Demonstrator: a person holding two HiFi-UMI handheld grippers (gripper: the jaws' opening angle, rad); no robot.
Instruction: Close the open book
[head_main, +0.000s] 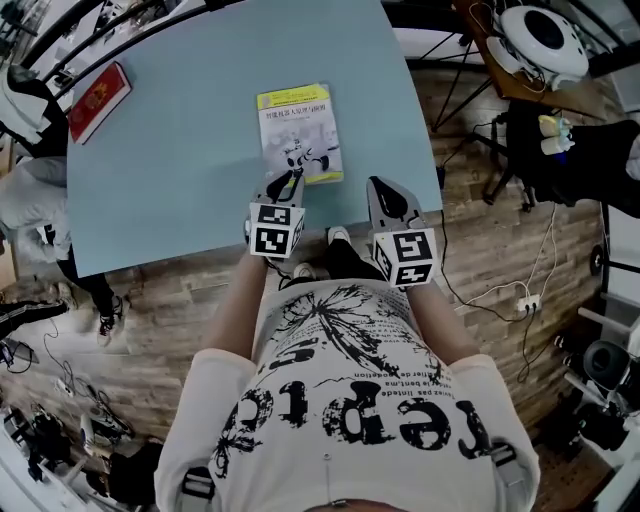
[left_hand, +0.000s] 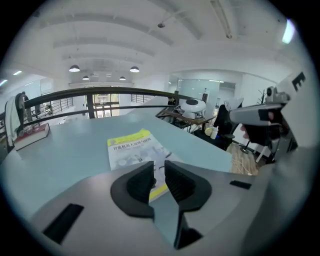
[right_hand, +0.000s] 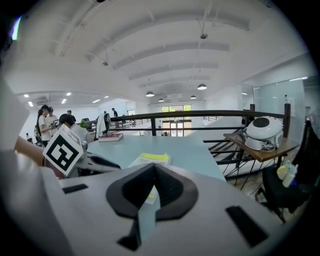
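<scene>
Spotted the thin yellow-and-white paperback book (head_main: 299, 133) already shut, flat on the pale blue table (head_main: 180, 150) at upper centre, left gripper (head_main: 287, 180) released just below it, right gripper (head_main: 383, 190) clenched empty; judged closing done, nothing left.

Closed yellow-and-white book (head_main: 299, 133) on a pale blue table (head_main: 180, 150); left gripper (head_main: 288, 182) over its near edge, right gripper (head_main: 382, 190) just beside; red book (head_main: 99, 101) at the far-left corner.
</scene>
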